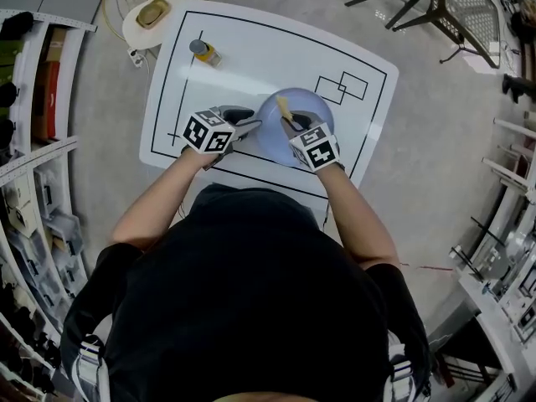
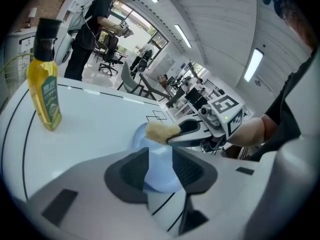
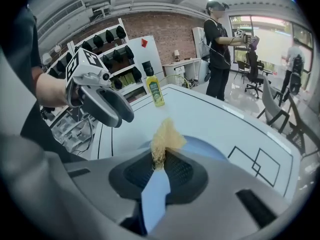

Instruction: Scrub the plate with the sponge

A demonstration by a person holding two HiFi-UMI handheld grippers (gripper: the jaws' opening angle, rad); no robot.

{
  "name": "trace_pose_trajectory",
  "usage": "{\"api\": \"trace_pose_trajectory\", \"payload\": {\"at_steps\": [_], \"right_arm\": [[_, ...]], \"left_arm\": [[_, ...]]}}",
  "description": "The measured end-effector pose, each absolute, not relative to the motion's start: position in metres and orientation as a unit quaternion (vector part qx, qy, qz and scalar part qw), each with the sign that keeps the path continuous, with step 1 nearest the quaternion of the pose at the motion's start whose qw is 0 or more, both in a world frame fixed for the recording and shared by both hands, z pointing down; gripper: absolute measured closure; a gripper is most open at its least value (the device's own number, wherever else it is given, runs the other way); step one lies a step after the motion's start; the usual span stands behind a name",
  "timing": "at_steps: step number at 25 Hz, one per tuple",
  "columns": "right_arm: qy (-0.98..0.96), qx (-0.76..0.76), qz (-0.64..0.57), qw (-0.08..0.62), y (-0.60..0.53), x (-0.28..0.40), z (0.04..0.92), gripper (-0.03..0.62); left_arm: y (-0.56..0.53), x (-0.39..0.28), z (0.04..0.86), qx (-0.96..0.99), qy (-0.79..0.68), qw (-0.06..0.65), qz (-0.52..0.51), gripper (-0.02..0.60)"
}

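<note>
White table (image 1: 251, 48): one plate (image 1: 270, 134), one sponge (image 1: 285, 105)

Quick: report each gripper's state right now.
Left gripper: open, jaws apart, gripping nothing; the plate shows in the gap.
Right gripper: closed on the sponge.

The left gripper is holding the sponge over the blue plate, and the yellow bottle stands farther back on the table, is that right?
No, the right gripper holds the sponge over the blue plate, as the right gripper view shows. The yellow bottle does stand farther back on the table.
</note>
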State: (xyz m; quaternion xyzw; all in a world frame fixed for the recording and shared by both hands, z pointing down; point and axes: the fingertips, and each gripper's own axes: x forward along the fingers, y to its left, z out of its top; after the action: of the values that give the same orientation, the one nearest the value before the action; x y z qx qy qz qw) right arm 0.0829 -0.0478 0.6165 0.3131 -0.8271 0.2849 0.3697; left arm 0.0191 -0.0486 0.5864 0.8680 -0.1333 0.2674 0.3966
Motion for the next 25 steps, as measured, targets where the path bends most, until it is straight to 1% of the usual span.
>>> {"api": "trace_pose_trajectory", "payload": {"at_steps": [14, 25], "right_arm": [[-0.829, 0.242, 0.298, 0.407, -0.032, 0.053, 0.657, 0.537], [-0.832, 0.211, 0.297, 0.419, -0.025, 0.036, 0.669, 0.537]], "left_arm": [[-0.025, 0.021, 0.653, 0.824, -0.138, 0.445, 0.324, 0.43], [-0.017, 0.021, 0.679, 0.809, -0.14, 0.457, 0.342, 0.43]]}}
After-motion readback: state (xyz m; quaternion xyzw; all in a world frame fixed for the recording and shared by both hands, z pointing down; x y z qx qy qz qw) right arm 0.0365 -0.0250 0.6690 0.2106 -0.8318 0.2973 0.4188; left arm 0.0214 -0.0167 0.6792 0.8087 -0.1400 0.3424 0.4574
